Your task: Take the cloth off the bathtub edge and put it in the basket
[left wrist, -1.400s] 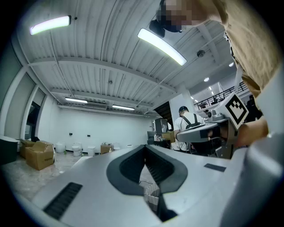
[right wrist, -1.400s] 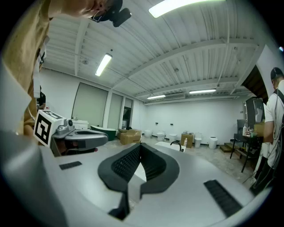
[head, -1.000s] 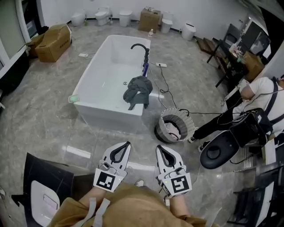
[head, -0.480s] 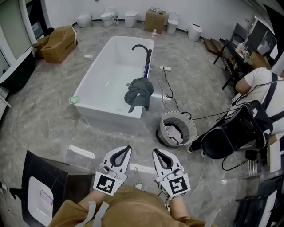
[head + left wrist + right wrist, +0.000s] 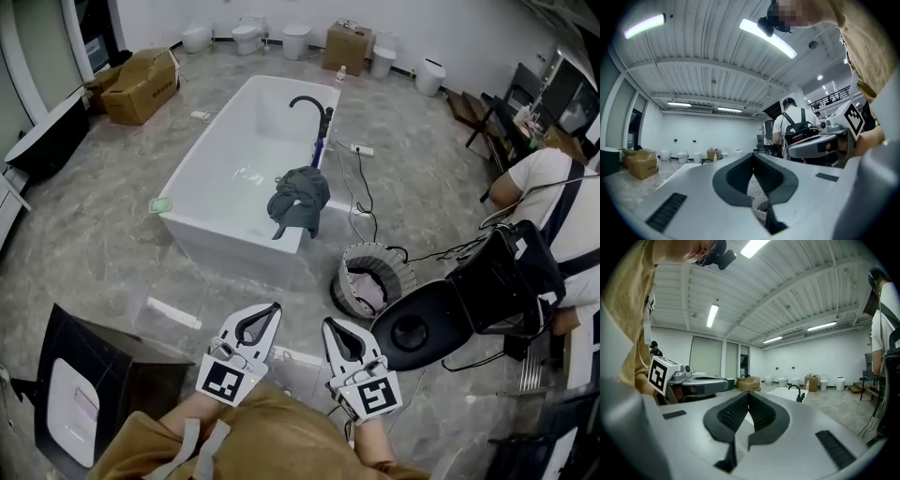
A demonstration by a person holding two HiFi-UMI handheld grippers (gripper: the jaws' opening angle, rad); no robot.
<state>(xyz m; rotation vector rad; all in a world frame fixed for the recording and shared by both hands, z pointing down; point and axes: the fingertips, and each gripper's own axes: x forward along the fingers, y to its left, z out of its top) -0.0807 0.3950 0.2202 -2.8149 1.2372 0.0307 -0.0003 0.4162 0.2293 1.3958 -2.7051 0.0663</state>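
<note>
Both grippers have come closer to the bathtub (image 5: 221, 231) since the earlier frame, because the person carrying them walks toward it, and the tub and the basket now lie lower in the head view. Going from the left, the white bathtub stands on the marble floor with its near end turned to the person. The left gripper (image 5: 271, 309) is held low before the body, its jaws closed tip to tip with nothing between them. The grey-green cloth (image 5: 300, 199) hangs untouched over the right edge of the bathtub, near the near right corner, below the black faucet (image 5: 309, 105). The right gripper (image 5: 330, 325) is beside the left one, jaws also closed and empty. The basket (image 5: 397, 266) stands on the floor just beside that same corner of the tub, with something pale already inside. I judge that the task is only at the approach: reaching the cloth, gripping it, lifting it and dropping it in the basket are all left to do.
</note>
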